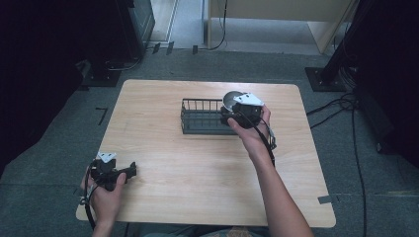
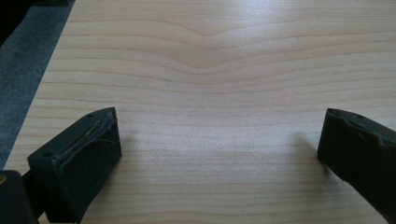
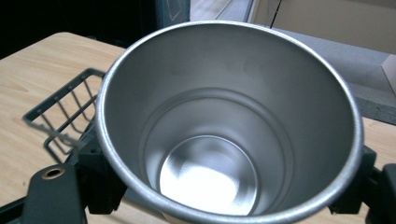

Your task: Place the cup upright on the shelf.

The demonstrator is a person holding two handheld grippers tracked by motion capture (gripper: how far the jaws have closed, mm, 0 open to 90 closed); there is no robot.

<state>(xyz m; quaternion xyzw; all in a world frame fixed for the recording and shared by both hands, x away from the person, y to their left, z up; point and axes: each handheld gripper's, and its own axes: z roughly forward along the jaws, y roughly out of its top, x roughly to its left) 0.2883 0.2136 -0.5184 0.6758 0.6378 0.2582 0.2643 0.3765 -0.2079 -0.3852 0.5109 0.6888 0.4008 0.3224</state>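
- My right tongs [image 1: 236,116] grip the steel cup [image 3: 229,126] by its wall, mouth towards me, at the wire basket's [image 1: 200,118] right end
- My left tongs [image 2: 219,149] gape empty, low over the worktop [image 1: 197,168], well apart; right hand nearer

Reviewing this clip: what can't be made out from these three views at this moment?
- High view: whether the metal cup touches the wire basket; the right gripper and hand hide its base.
- Right gripper view: the cup's outer wall and the fingers' contact with it, hidden behind its rim.
- High view: left gripper's finger gap, too small to read.
- Left gripper view: both fingers, cut off by the bottom edge.
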